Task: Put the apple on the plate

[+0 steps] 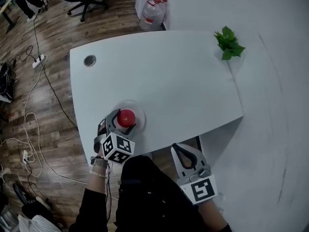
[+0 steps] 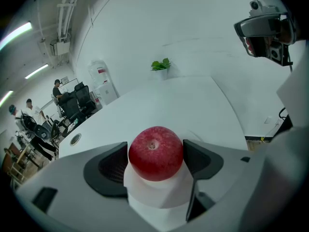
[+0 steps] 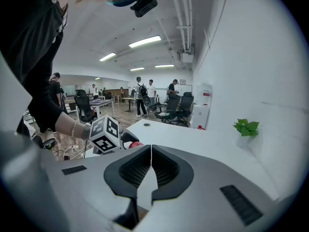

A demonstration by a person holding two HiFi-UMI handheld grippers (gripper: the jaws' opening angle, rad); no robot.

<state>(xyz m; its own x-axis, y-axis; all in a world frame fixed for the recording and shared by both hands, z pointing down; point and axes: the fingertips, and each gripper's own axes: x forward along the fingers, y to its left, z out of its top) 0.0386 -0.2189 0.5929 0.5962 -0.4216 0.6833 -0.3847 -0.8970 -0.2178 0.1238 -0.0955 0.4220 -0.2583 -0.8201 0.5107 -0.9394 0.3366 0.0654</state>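
The red apple [image 1: 126,117] is held at its sides by the closed-in fingers [image 2: 200,158] of the left gripper [image 2: 155,154], directly above the white plate [image 1: 141,115] at the tabletop's [image 1: 169,81] near left edge, the right gripper [image 3: 151,170] being shut, empty and farther off.

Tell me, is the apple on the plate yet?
Nearly. Done: the apple is right over the white plate. In hand: the left gripper is shut on it, so I cannot tell if it rests there. Left: open the jaws and pull away. The right gripper is shut and empty.
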